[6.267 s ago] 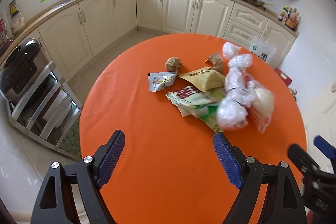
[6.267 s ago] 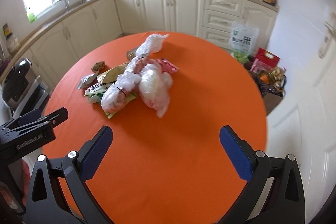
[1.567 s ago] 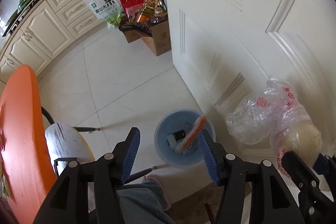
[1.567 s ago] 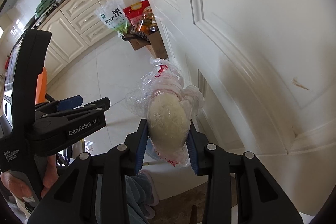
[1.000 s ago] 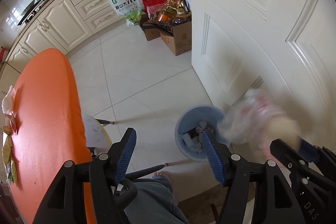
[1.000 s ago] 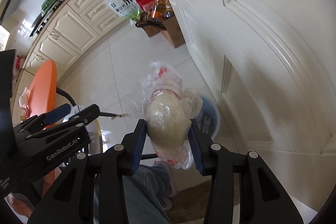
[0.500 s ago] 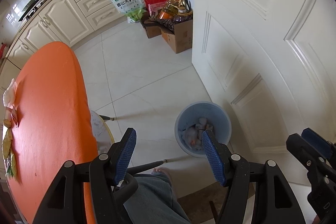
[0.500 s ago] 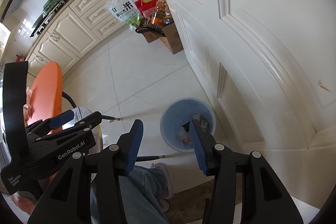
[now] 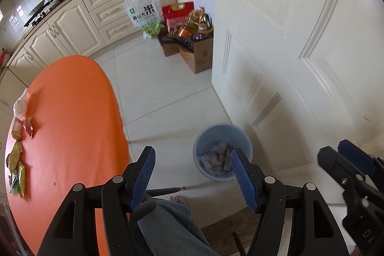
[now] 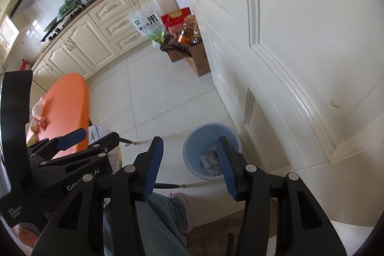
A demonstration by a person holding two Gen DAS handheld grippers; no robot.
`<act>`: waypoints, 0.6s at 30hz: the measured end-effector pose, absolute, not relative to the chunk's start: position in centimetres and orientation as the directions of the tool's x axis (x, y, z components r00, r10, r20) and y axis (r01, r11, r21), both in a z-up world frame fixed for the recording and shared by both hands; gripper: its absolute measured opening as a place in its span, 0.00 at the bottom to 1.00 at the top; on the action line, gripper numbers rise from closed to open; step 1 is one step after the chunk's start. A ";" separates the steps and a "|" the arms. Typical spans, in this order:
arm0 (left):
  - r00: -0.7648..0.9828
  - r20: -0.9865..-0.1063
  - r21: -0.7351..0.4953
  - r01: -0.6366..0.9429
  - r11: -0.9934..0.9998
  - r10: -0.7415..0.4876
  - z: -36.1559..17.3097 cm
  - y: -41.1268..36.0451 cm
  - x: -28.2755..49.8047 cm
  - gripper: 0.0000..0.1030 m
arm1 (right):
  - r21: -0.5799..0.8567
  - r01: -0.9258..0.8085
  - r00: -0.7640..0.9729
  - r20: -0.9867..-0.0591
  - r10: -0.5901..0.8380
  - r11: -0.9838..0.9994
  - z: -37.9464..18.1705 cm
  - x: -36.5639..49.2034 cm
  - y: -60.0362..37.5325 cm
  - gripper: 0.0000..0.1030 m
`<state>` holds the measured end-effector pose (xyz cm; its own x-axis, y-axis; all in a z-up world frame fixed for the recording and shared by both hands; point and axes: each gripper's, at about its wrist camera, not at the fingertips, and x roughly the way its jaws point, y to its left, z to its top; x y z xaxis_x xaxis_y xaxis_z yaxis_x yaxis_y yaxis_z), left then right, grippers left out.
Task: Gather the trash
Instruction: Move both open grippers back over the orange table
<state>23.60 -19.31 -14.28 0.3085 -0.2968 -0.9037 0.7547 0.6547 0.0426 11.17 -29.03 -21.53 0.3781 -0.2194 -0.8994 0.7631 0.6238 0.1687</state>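
Observation:
A light blue bin stands on the white floor by the door, with crumpled plastic bags and wrappers inside it. My left gripper hangs open above and beside the bin, nothing between its fingers. In the right wrist view the bin lies below my right gripper, whose jaws are opening with nothing between them. Several wrappers still lie on the orange table at the far left edge. Each gripper shows in the other's view: the right gripper, the left gripper.
A white panelled door rises right behind the bin. Cardboard boxes with bottles and a rice bag stand by the cream cabinets. A person's jeans leg and foot are below the grippers. A thin pole lies across the floor.
The plastic bag with the pale lump left my right gripper and dropped into the bin; its jaws spread wider. Both grippers rose, so the bin looks smaller and more table shows.

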 end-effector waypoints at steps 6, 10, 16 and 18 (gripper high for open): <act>0.358 -0.874 0.036 0.722 0.691 -0.329 -11.4 -14.5 22.6 0.64 | 0.149 0.739 0.433 -0.853 -0.293 0.657 -18.0 10.9 -26.2 0.85; 0.401 -0.848 0.027 0.684 0.729 -0.345 -9.6 -10.6 21.7 0.69 | 0.154 0.719 0.464 -0.832 -0.304 0.678 -16.0 11.4 -24.4 0.92; 0.470 -0.803 0.007 0.623 0.782 -0.367 -6.7 -4.5 20.1 0.74 | 0.130 0.666 0.498 -0.811 -0.308 0.735 -13.5 13.1 -21.1 0.96; 0.491 -0.790 0.000 0.600 0.800 -0.368 -5.8 -2.4 19.7 0.76 | 0.122 0.638 0.515 -0.801 -0.304 0.761 -12.8 13.9 -19.7 0.97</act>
